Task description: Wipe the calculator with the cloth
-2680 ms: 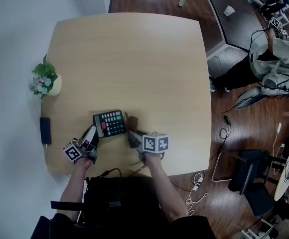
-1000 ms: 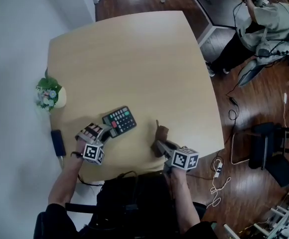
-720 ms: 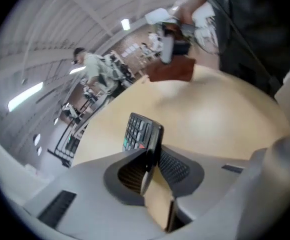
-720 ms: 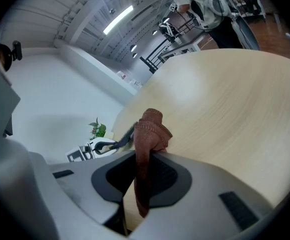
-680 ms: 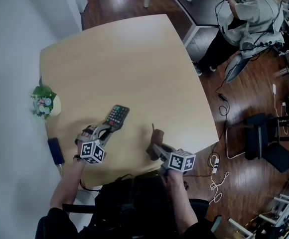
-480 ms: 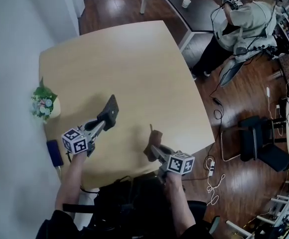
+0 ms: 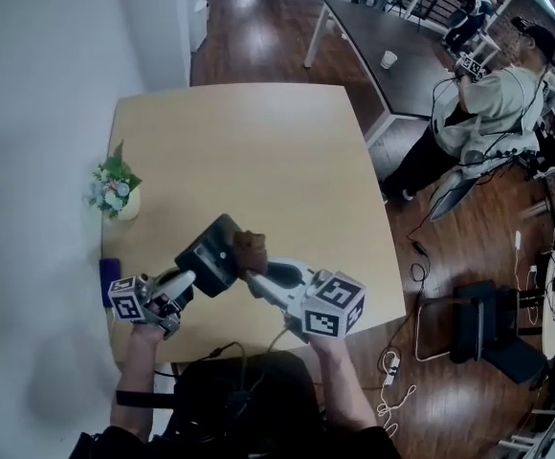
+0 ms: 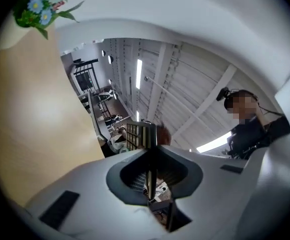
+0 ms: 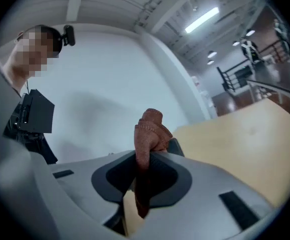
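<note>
left of the calculator [image 7: 215, 254], a small pot of flowers [image 7: 115, 191] stands near the tabletop [image 7: 258, 142] edge, with a dark flat slab [image 7: 108, 277] below it at the same edge. the left gripper [image 7: 193, 273] has just been closing its jaws and pinches the calculator's lower edge, holding it raised off the tabletop, dark back upward. at the calculator's right corner, touching or just beside it, is the brown cloth [image 7: 251, 249], bunched and clamped in the jaws of the right gripper [image 7: 258, 275]. well to the calculator's right, a person [image 7: 478, 113] stands at a dark desk [image 7: 383, 46]
</note>
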`<control>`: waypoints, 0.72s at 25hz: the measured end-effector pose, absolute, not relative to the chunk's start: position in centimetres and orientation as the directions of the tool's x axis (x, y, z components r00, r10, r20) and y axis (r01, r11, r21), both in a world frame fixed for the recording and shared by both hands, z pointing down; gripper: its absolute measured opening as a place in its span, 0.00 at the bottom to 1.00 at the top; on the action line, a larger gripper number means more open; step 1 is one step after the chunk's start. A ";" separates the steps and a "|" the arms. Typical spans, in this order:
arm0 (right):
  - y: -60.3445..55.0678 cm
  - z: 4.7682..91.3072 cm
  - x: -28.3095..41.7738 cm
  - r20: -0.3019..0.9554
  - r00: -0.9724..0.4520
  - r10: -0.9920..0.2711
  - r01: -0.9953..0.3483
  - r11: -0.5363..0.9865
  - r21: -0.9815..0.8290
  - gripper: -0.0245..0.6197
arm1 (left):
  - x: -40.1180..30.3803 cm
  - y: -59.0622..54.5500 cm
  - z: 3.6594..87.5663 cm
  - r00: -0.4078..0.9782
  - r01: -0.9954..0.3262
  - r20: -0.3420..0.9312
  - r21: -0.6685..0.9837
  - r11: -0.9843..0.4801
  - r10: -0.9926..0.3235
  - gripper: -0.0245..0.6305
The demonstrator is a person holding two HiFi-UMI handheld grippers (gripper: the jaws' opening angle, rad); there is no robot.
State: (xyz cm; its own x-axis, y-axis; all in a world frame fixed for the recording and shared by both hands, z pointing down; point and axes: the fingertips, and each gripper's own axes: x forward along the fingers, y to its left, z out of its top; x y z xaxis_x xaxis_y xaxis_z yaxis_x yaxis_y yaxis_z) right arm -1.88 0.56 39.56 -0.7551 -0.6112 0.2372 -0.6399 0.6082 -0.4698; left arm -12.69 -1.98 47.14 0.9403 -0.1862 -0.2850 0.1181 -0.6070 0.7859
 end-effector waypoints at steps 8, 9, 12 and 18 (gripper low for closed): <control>1.3 39.6 -3.3 0.397 -0.805 -0.441 -0.566 0.771 -0.292 0.14 | -8.7 4.5 44.4 0.936 0.080 -0.292 0.716 -0.693 -0.194 0.12; 1.4 39.9 -1.9 0.392 -0.802 -0.451 -0.575 0.761 -0.300 0.14 | -8.3 5.2 44.3 0.936 0.078 -0.293 0.711 -0.698 -0.194 0.12; 1.8 41.5 2.8 0.401 -0.773 -0.492 -0.620 0.722 -0.307 0.14 | -6.7 7.3 44.6 0.938 0.057 -0.277 0.717 -0.695 -0.209 0.13; 3.1 42.7 12.4 0.408 -0.696 -0.592 -0.714 0.632 -0.302 0.14 | -3.6 9.8 45.4 0.924 0.036 -0.277 0.747 -0.664 -0.262 0.12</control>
State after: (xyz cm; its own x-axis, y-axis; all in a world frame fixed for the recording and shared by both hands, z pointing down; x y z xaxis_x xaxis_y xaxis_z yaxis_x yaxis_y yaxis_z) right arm 12.42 3.07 42.74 -0.6956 -0.5916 0.4076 -0.7141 0.6317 -0.3019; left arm -3.65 9.83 45.43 0.9243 -0.2624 -0.2772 0.0355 -0.6640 0.7469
